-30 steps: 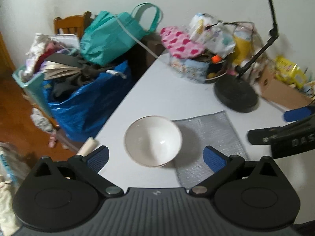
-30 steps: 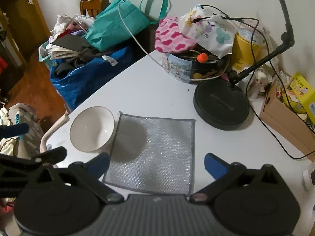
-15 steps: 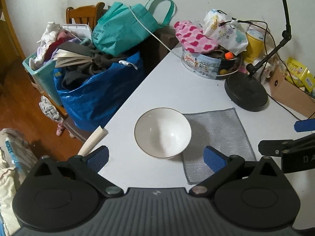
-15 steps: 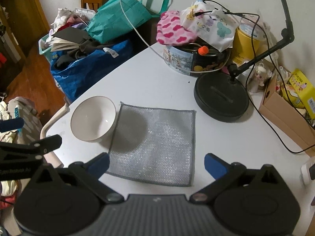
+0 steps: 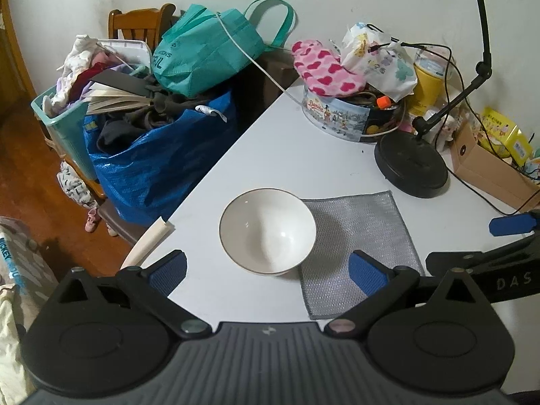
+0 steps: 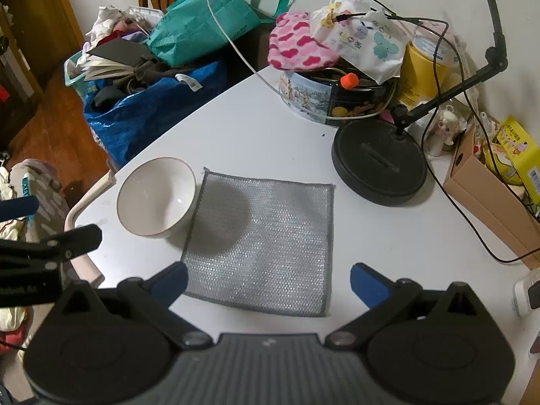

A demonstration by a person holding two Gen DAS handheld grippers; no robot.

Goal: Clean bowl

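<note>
Because nothing has been picked up yet, both claws hang spread wide and empty above the near edge of the white bench. The left claw is lined up on the bowl, which sits upright near the bench's left edge, its inside pale and showing no obvious dirt from here. Just beside it on the right, and apparently touching or slipping slightly under its foot, lies a grey cloth, spread flat, with the bowl's shadow falling across it. The right claw hovers over the near edge of that cloth, with one blue pad past its right corner. That pairing looks deliberate: one side to steady the bowl, the other to take up the cloth for wiping. A flat cloth gives little to pinch, so an edge or corner is likely the better place. The lamp base and a biscuit tin stand well apart, out of the way.
</note>
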